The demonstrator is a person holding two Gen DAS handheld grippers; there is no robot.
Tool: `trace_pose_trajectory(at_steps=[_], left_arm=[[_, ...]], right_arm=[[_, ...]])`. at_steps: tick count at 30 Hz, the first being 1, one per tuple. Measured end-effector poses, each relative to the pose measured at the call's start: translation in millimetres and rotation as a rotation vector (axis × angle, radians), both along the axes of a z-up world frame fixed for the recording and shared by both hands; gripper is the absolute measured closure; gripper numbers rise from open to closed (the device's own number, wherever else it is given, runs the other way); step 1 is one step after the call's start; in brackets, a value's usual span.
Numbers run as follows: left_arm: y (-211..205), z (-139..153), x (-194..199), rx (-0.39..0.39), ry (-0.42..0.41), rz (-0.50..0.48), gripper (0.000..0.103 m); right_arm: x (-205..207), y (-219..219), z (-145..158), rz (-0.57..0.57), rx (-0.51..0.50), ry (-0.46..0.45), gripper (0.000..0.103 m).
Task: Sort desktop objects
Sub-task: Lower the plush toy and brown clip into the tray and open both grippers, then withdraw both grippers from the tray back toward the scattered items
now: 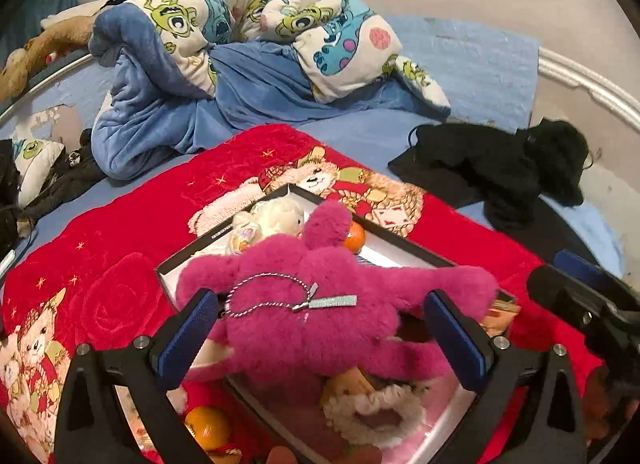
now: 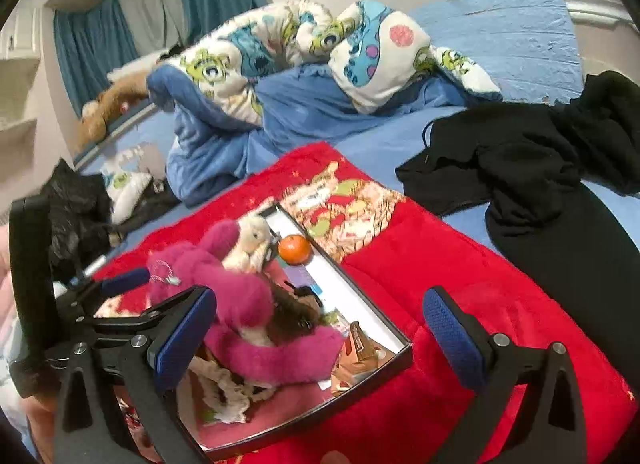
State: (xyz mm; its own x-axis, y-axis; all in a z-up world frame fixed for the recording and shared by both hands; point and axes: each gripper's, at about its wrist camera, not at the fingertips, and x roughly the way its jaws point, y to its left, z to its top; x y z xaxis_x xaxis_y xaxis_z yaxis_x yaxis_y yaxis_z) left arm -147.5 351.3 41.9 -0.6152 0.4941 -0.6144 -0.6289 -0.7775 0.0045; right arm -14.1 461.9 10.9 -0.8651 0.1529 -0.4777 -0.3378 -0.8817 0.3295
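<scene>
A black-rimmed box lies on a red bear-print blanket. In the box lie a pink plush toy with a bead chain, a cream plush and a tangerine. My left gripper hangs over the pink plush with its jaws wide. The plush lies between and below the pads, which do not press on it. My right gripper is open and empty over the box's right rim, beside the pink plush. The tangerine sits at the box's far end.
A second tangerine lies outside the box at the front left. A fuzzy brown and cream item sits under the plush. Black clothes lie to the right on the blue sheet. A crumpled cartoon quilt fills the back.
</scene>
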Motion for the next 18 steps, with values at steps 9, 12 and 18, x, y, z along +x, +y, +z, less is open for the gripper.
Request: trace_pose_trajectory(at_steps=[9,12,18], left_arm=[[-73,35,27,0.083,0.034,0.087,0.0],[-114,44,34,0.062,0.043,0.169,0.0],[-200,49,50,0.062,0.061,0.306,0.0]], right_arm=[[22,-32,27,0.03,0.034,0.125,0.0],[20,-45,30,0.064,0.018,0.152,0.0],[8,-75,29,0.132,-0.013,0.178,0.0]])
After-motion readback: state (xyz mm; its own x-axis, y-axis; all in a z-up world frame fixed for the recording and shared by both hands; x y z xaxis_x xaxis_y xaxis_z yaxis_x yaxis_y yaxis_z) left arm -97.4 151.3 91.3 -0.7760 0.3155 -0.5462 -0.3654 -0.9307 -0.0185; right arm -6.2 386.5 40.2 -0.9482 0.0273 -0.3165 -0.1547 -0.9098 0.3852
